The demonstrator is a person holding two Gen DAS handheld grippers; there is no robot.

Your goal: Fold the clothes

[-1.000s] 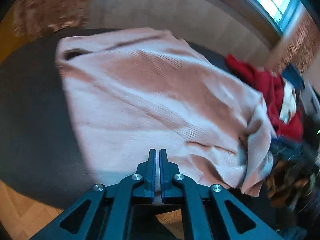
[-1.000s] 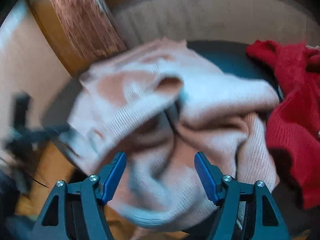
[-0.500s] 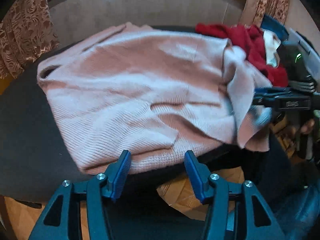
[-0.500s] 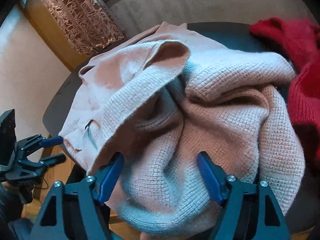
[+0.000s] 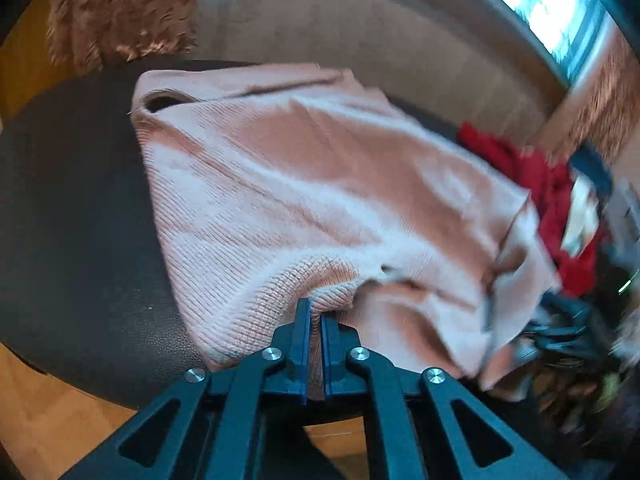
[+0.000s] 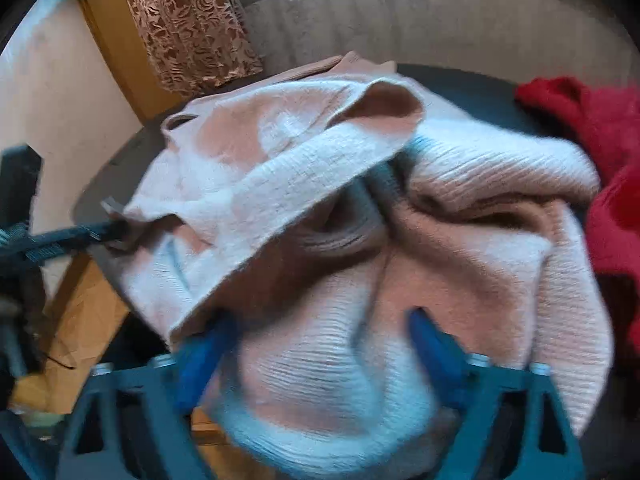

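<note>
A pink knitted sweater [image 5: 320, 184] lies spread over a dark round table [image 5: 80, 220], its neck opening at the far left. My left gripper [image 5: 315, 312] is shut on the sweater's near hem, and a ridge of fabric rises from the pinch. In the right wrist view the same sweater [image 6: 460, 240] is bunched into thick folds. My right gripper [image 6: 316, 344] is blurred and its jaws are closing, with a fat fold between the fingers and a flap draped over the left finger. At the left of that view, my left gripper [image 6: 116, 230] grips the sweater's edge.
A red garment [image 5: 532, 176] lies heaped on the table's right side, also in the right wrist view [image 6: 600, 128]. A beige upholstered seat [image 5: 340, 20] curves behind the table. A patterned curtain [image 6: 188, 20] hangs at the back left. Wooden floor [image 5: 48, 420] shows below the table's edge.
Half a second ago my left gripper stood open in front of the hem; now it is shut on it. The right jaws have narrowed a little around the bunched sweater.
</note>
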